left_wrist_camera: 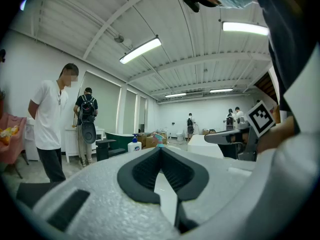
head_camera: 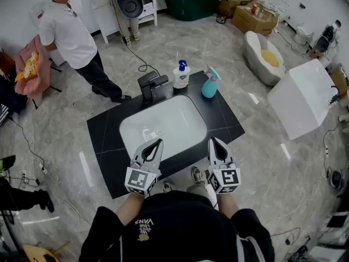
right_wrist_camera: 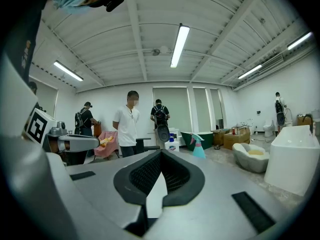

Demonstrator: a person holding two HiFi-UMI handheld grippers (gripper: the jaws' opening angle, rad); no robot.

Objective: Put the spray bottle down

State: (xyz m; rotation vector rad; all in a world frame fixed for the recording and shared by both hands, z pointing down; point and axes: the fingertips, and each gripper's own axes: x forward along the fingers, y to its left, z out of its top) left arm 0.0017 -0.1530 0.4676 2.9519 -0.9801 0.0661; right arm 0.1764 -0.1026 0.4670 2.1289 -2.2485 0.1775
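Spray bottle [head_camera: 210, 85] stands upright across the sink [head_camera: 180, 119], well apart from both tongs, nozzle leftward; left gripper [head_camera: 157, 143] and right gripper [head_camera: 214, 142] both closed, empty.

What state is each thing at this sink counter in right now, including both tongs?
Spray bottle, upright on the counter, not held.
Pump bottle, upright beside the faucet.
Left tongs, shut, empty.
Right tongs, shut, empty.
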